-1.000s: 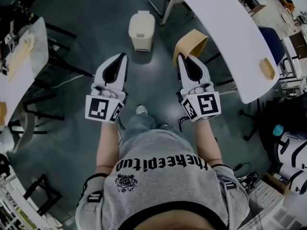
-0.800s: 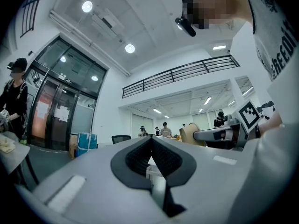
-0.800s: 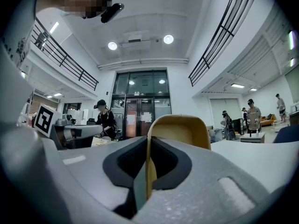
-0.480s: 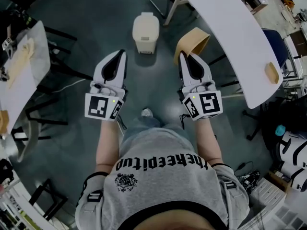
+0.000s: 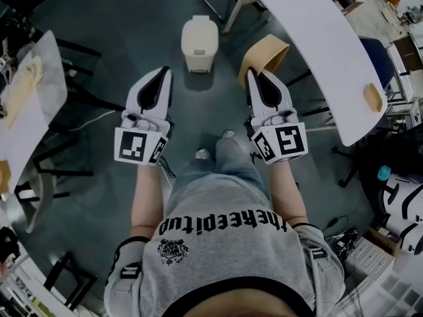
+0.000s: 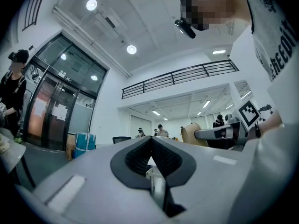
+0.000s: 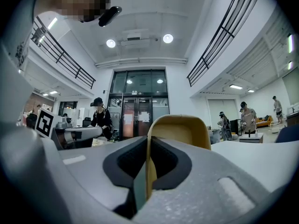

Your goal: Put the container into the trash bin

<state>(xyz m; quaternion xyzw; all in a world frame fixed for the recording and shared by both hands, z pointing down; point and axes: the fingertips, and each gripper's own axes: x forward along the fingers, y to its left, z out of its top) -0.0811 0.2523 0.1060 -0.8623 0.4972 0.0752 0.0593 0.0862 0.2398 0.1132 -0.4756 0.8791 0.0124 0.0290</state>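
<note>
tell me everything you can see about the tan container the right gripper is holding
The container is a tan, oval tub with thin walls, perhaps paper fibre; what shows of its inside is empty. The right gripper is shut on its rim, one jaw inside the wall, one outside, holding it tilted in the air above the floor. In the head view it is right of the white trash bin, apart from it, beside the white table's edge.

"thekeepitup", upside down, on grey shirt (image 5: 225,259)

Matt, papery tan container (image 5: 266,51); smooth, cream plastic trash bin (image 5: 199,41).
</note>
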